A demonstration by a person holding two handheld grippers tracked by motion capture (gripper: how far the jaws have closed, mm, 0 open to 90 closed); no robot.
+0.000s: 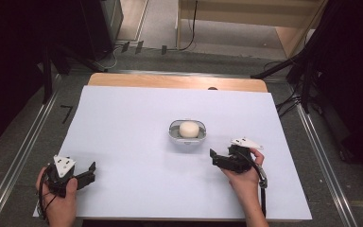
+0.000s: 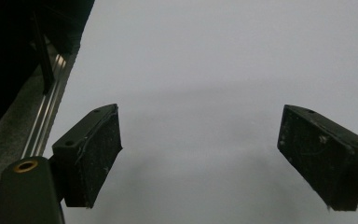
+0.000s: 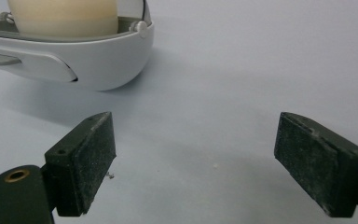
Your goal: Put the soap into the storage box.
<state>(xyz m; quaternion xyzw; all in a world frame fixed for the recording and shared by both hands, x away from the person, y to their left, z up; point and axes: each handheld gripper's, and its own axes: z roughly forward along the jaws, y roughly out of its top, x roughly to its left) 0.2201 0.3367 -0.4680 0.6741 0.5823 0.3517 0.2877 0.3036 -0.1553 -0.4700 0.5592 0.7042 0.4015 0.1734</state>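
Both grippers low over the white sheet, jaws apart, nothing between them.

Nearest, left gripper (image 1: 90,171) by the front left corner of the sheet (image 1: 132,118), jaws wide apart, holding nothing. Right gripper (image 1: 212,157) with jaws apart and empty, near the grey bowl-shaped dish (image 1: 187,135) but not touching. Inside the dish, upright cream-coloured round block (image 1: 189,128). No readable writing.
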